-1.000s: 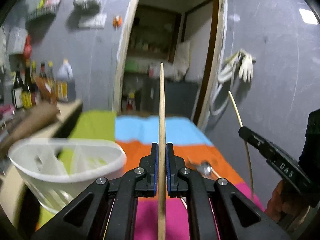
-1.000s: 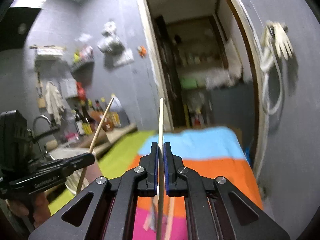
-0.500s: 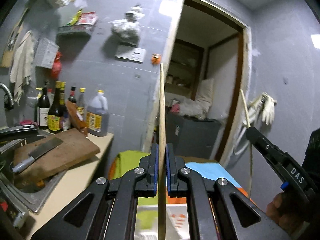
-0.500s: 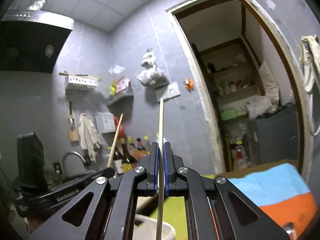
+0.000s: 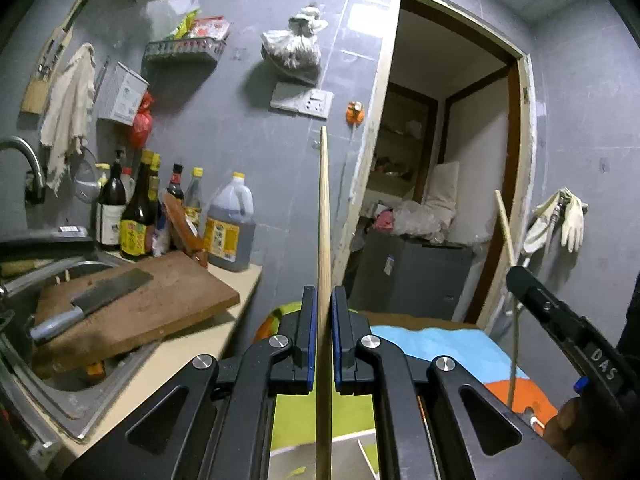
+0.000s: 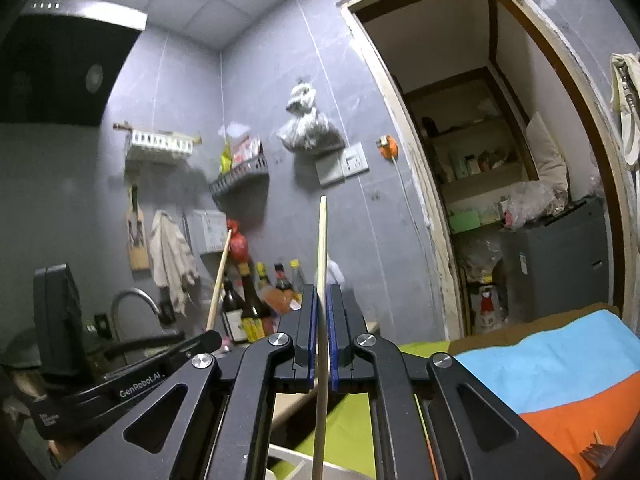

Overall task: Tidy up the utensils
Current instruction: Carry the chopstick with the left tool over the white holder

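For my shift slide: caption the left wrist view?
Left gripper clamps an upright chopstick beside the cutting board.

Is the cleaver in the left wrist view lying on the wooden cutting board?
Yes, the cleaver lies flat on the wooden cutting board beside the sink.

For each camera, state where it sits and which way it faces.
Left wrist: on the left hand-held gripper, facing the grey wall, cutting board and doorway; its chopstick is clamped; a hand shows at right.
Right wrist: on the right hand-held gripper, facing the same wall; its chopstick is clamped.
Shared: doorway, bottles, each other's gripper.
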### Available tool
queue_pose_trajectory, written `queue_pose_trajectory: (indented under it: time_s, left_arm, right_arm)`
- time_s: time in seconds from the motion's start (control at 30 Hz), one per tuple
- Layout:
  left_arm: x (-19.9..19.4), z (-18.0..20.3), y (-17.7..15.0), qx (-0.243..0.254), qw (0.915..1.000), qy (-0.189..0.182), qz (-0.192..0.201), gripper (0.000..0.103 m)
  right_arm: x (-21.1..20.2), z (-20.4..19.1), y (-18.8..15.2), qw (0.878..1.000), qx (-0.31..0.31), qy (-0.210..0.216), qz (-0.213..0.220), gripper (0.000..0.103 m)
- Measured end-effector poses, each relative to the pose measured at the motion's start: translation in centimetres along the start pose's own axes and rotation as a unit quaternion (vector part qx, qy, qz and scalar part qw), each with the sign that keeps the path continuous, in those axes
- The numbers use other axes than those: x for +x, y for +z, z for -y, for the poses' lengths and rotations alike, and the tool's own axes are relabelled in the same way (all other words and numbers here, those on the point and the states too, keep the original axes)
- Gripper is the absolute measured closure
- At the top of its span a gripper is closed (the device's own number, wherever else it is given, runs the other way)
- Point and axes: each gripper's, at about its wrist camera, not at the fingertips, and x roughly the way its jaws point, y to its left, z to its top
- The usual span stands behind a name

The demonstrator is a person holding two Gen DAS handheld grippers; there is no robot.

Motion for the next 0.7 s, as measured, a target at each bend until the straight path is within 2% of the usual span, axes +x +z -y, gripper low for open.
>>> queue_pose_trajectory:
  time_s: [0.33, 0.7]
  left_arm:
    - [0.3, 0.3, -2.4, 0.009, 0.9999, -0.007, -0.010, 0.099]
    - [-0.2, 1.0, -4.1, 0.028, 0.9989, -0.001, -0.039, 0.098]
  right_arm:
    - [0.2, -0.3, -3.1, 0.998, -0.041, -0.015, -0.045, 0.100]
    - [-0.3, 0.1, -4.6, 0.995, -0.035, -0.020, -0.091, 0.099]
